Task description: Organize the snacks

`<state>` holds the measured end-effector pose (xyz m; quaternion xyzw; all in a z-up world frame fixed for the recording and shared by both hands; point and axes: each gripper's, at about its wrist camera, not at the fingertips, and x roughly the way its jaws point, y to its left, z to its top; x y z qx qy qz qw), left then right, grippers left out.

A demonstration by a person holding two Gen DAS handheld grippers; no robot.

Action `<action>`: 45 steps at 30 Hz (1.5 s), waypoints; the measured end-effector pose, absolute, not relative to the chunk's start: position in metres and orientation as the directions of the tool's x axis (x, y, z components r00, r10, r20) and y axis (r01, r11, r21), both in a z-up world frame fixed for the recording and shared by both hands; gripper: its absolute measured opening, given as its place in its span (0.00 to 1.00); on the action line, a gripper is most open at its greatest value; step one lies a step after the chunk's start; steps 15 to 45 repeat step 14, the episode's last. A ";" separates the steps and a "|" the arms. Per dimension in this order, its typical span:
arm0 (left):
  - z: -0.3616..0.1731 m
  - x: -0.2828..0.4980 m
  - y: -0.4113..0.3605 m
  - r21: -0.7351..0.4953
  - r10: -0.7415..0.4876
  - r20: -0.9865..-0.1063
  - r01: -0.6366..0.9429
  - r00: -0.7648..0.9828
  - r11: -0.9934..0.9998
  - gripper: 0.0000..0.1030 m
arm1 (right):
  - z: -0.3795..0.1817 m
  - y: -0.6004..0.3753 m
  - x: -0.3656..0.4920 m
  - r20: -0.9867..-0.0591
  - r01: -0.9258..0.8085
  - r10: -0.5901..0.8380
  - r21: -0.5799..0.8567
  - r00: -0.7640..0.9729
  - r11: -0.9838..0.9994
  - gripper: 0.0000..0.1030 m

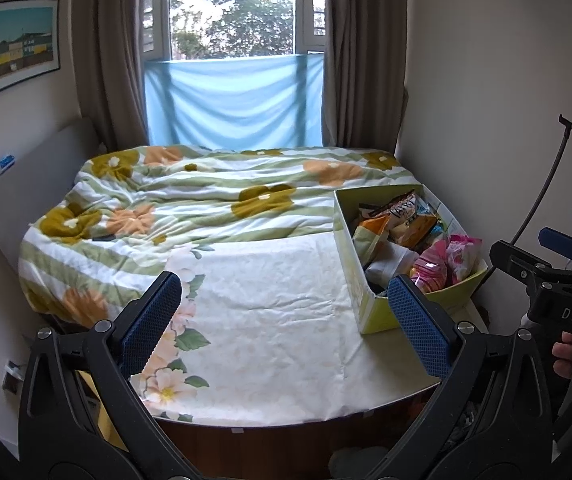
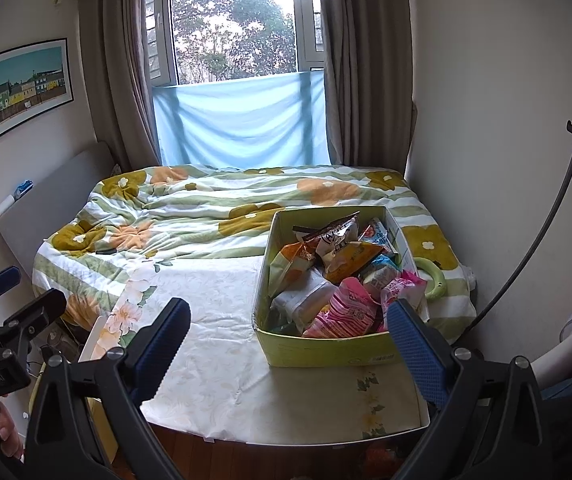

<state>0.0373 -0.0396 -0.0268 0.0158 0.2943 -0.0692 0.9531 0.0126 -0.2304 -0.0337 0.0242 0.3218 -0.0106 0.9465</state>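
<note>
Wrinkled floral bedding (image 2: 213, 304) bears cardboard snack box (image 2: 326, 346); both claws (image 1: 286, 320) (image 2: 290, 344) gape empty.

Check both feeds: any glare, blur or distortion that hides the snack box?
Left wrist view: window blown out white, strong fisheye bending at the edges; box sharp, partly behind the right finger pad. Right wrist view: same backlight, dark vignetted corners; box and snacks evenly lit and in focus, slight sheen on wrappers only.
</note>
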 end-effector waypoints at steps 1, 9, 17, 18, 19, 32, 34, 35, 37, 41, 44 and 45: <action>-0.027 0.037 -0.039 -0.011 -0.120 -0.563 0.138 0.818 0.990 0.99 | -0.034 -0.230 0.012 -0.609 0.036 -0.004 0.041 0.793 0.999 0.95; -0.028 0.039 -0.038 0.003 -0.110 -0.555 0.135 0.825 0.991 1.00 | -0.034 -0.225 0.015 -0.615 0.043 0.000 0.054 0.788 0.998 0.95; -0.030 0.043 -0.038 -0.012 -0.128 -0.547 0.145 0.827 0.989 0.99 | -0.034 -0.223 0.016 -0.617 0.044 0.000 0.057 0.787 0.997 0.95; -0.030 0.043 -0.038 -0.012 -0.128 -0.547 0.145 0.827 0.989 0.99 | -0.034 -0.223 0.016 -0.617 0.044 0.000 0.057 0.787 0.997 0.95; -0.030 0.043 -0.038 -0.012 -0.128 -0.547 0.145 0.827 0.989 0.99 | -0.034 -0.223 0.016 -0.617 0.044 0.000 0.057 0.787 0.997 0.95; -0.030 0.043 -0.038 -0.012 -0.128 -0.547 0.145 0.827 0.989 0.99 | -0.034 -0.223 0.016 -0.617 0.044 0.000 0.057 0.787 0.997 0.95; -0.030 0.043 -0.038 -0.012 -0.128 -0.547 0.145 0.827 0.989 0.99 | -0.034 -0.223 0.016 -0.617 0.044 0.000 0.057 0.787 0.997 0.95; -0.030 0.043 -0.038 -0.012 -0.128 -0.547 0.145 0.827 0.989 0.99 | -0.034 -0.223 0.016 -0.617 0.044 0.000 0.057 0.787 0.997 0.95; -0.030 0.043 -0.038 -0.012 -0.128 -0.547 0.145 0.827 0.989 0.99 | -0.034 -0.223 0.016 -0.617 0.044 0.000 0.057 0.787 0.997 0.95; -0.030 0.043 -0.038 -0.012 -0.128 -0.547 0.145 0.827 0.989 0.99 | -0.034 -0.223 0.016 -0.617 0.044 0.000 0.057 0.787 0.997 0.95; -0.030 0.043 -0.038 -0.012 -0.128 -0.547 0.145 0.827 0.989 0.99 | -0.034 -0.223 0.016 -0.617 0.044 0.000 0.057 0.787 0.997 0.95; -0.030 0.043 -0.038 -0.012 -0.128 -0.547 0.145 0.827 0.989 0.99 | -0.034 -0.223 0.016 -0.617 0.044 0.000 0.057 0.787 0.997 0.95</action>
